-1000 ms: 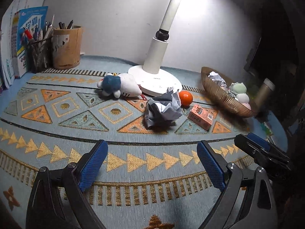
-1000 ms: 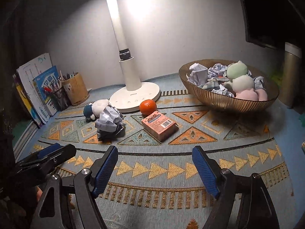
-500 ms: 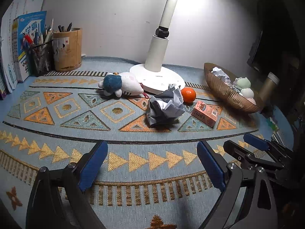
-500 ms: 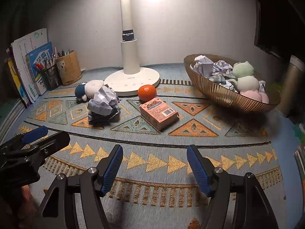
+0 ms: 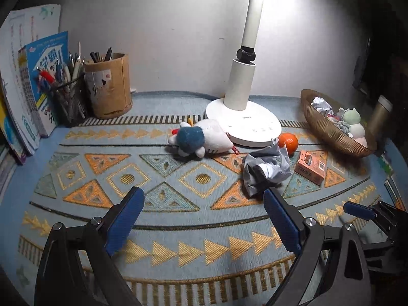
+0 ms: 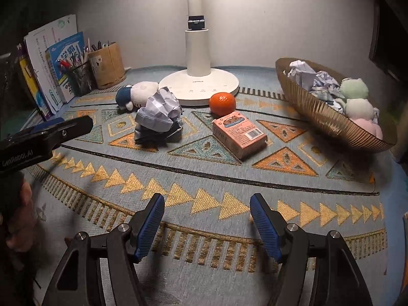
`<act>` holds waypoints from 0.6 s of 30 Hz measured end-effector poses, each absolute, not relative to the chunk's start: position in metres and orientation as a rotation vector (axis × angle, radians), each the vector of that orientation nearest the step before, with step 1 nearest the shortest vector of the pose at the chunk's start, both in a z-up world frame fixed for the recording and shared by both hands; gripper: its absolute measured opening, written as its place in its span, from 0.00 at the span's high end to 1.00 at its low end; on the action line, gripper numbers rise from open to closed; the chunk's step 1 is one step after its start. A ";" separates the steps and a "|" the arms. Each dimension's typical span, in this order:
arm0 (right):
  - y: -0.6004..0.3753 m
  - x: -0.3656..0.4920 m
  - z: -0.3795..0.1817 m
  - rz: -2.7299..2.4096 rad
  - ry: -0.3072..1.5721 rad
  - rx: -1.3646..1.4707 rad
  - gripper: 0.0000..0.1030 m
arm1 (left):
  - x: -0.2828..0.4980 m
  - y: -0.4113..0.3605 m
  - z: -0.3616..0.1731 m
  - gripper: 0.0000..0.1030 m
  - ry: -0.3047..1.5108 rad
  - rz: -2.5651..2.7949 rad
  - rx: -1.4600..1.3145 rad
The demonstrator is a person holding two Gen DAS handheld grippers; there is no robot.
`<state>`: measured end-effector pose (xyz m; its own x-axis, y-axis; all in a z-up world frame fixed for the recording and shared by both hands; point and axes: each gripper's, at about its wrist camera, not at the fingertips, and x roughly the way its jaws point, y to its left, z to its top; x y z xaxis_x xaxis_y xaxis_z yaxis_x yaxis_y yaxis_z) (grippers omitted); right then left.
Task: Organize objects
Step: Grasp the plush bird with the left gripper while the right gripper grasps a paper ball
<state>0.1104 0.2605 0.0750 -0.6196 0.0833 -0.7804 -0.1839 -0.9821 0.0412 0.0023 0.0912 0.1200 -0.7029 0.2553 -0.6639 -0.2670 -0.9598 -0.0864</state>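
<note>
On the patterned mat lie a crumpled paper ball (image 5: 265,172) (image 6: 158,116), an orange (image 5: 288,141) (image 6: 222,103), a pink box (image 5: 311,167) (image 6: 238,134) and a blue-and-white plush toy (image 5: 200,139) (image 6: 135,94). A brown woven bowl (image 5: 329,130) (image 6: 318,114) at the right holds crumpled papers and plush toys. My left gripper (image 5: 202,213) is open and empty, short of the paper ball. My right gripper (image 6: 207,220) is open and empty, over the mat's near edge, short of the pink box.
A white desk lamp (image 5: 242,117) (image 6: 199,76) stands at the back centre. Pen holders (image 5: 107,86) (image 6: 107,63) and books (image 5: 38,84) stand at the back left. A metal flask (image 5: 380,114) stands right of the bowl.
Both grippers have moved forward and swung left, toward the objects. The right gripper's jaws have narrowed a little. The objects have not moved.
</note>
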 end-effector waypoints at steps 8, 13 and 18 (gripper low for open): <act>0.240 0.033 0.084 2.751 0.193 -1.379 0.29 | -0.087 0.096 0.117 0.08 0.125 2.487 -1.050; 0.241 0.000 0.074 2.748 0.197 -1.368 0.29 | -0.119 0.106 0.097 0.09 0.088 2.389 -1.153; 0.253 -0.016 0.063 2.752 0.309 -1.403 0.29 | -0.116 0.127 0.086 0.27 0.246 2.404 -1.113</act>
<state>-0.0163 0.2526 0.0631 -0.5909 -0.0566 -0.8047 -0.1231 -0.9795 0.1593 -0.1156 0.1272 0.0861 -0.5561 0.3452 -0.7560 -0.4909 -0.8704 -0.0364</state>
